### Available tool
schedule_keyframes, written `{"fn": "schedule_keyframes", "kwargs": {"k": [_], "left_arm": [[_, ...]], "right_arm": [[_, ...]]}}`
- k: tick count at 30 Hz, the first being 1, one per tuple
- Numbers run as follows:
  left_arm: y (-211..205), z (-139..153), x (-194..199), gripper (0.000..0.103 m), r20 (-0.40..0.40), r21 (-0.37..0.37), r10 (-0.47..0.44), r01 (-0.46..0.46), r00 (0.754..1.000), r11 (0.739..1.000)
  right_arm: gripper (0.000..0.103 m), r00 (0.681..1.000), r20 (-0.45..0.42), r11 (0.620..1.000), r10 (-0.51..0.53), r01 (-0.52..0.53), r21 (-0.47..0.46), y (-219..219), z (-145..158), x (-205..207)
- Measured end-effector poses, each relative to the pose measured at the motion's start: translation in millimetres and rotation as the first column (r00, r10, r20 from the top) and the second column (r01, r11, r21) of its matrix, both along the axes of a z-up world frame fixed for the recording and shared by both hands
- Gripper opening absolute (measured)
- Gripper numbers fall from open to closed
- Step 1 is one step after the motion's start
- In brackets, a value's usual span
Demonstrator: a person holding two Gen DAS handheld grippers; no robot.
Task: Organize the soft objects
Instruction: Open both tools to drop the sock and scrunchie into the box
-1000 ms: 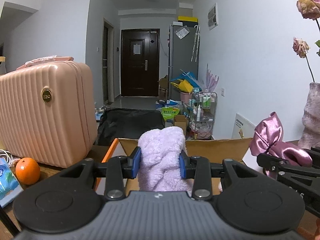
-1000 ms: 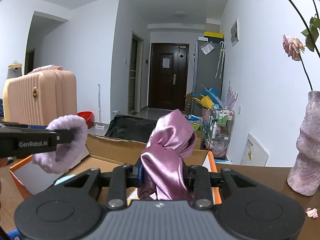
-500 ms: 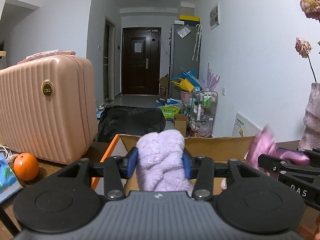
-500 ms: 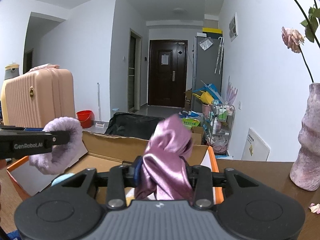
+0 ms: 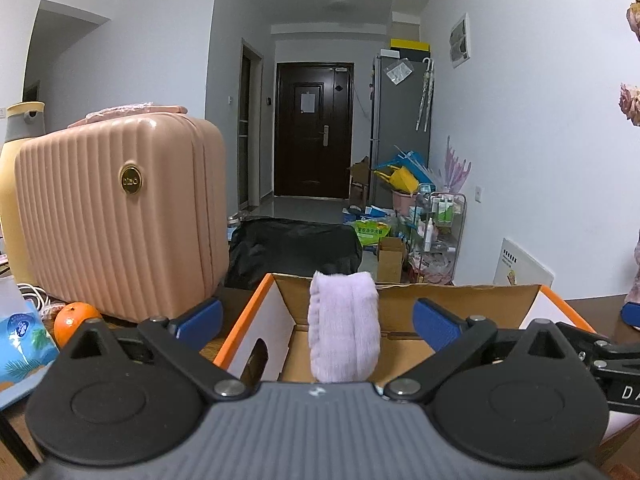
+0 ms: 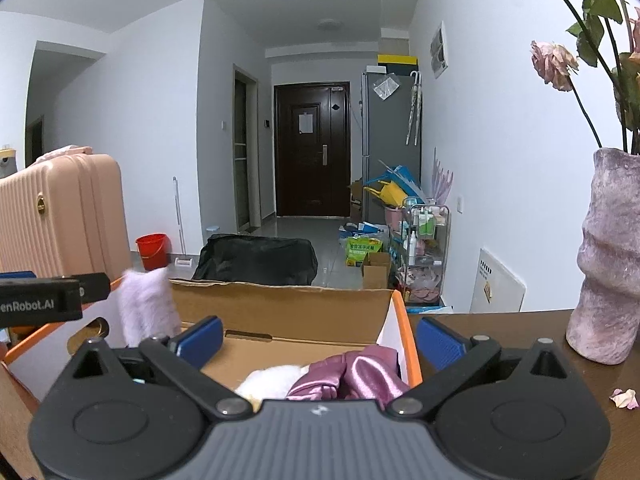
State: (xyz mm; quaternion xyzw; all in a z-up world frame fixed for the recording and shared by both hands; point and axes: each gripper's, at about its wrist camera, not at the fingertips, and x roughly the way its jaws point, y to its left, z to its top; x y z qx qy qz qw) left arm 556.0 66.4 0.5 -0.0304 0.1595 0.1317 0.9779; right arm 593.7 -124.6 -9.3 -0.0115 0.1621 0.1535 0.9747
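Both wrist cameras face closely over one cardboard box [image 5: 460,300].

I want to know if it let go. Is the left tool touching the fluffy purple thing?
Apart. In the left wrist view, the left tool is wide open, with gaps either side of the fluffy purple thing.

Brown table [image 6: 500,322] — box [image 6: 280,308], vase [image 6: 608,276], suitcase [image 5: 120,216]

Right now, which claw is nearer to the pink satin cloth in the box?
Right. The right claw hangs open directly above the pink satin cloth; the left claw is open further left, around the lilac fluffy piece.
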Motion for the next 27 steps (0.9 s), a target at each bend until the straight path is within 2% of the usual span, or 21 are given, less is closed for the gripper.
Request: {"fn": "schedule_keyframes", "kwargs": {"k": [12,27], "left_arm": [[2,2,-7,0.103,-0.008,-0.004,-0.015,0.015,1.0,1.0],[-4,4,-60,0.103,-0.001,0.006,-0.021,0.021,1.0,1.0]], "right_arm": [[0.103,1.0,0.005,1.0,-0.005,0.005,-0.017,1,-2,-6],[0.103,0.999,0.039,0.999,-0.003,0.005,-0.033,-5,6,-53]]}}
